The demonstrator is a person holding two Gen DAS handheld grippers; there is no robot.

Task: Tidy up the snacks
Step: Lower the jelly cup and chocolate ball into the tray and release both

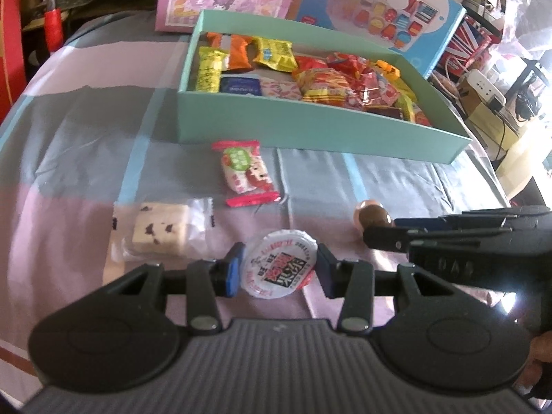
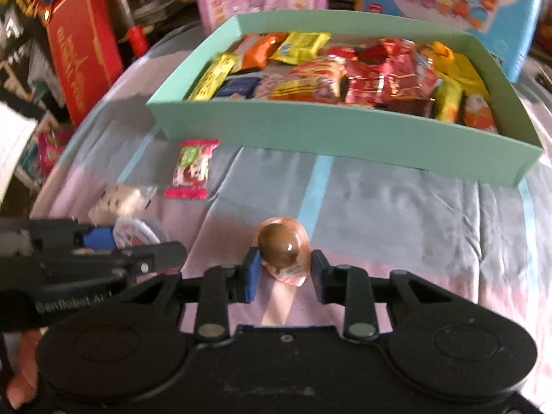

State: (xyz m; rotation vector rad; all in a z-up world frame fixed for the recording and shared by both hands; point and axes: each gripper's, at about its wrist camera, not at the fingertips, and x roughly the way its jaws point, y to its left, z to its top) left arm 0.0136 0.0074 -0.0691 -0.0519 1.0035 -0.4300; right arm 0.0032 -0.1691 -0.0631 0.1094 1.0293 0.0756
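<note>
1. The left gripper pinches a round jelly cup with a white printed lid; both blue pads touch its rim, low in the left wrist view at 6 o'clock.
2. The right gripper straddles a brown egg-shaped candy in a clear shell. Its left pad touches the shell, while the right pad seems just short of it, though blur makes that hard to judge.
3. The mint-green box, packed with bright snack packets, sits at 12 o'clock beyond both grippers on the pink and grey sheet.
4. A red-and-white wrapped candy lies just before the box's near wall.
5. A clear-wrapped nougat block lies at 10 o'clock of the jelly cup.
</note>
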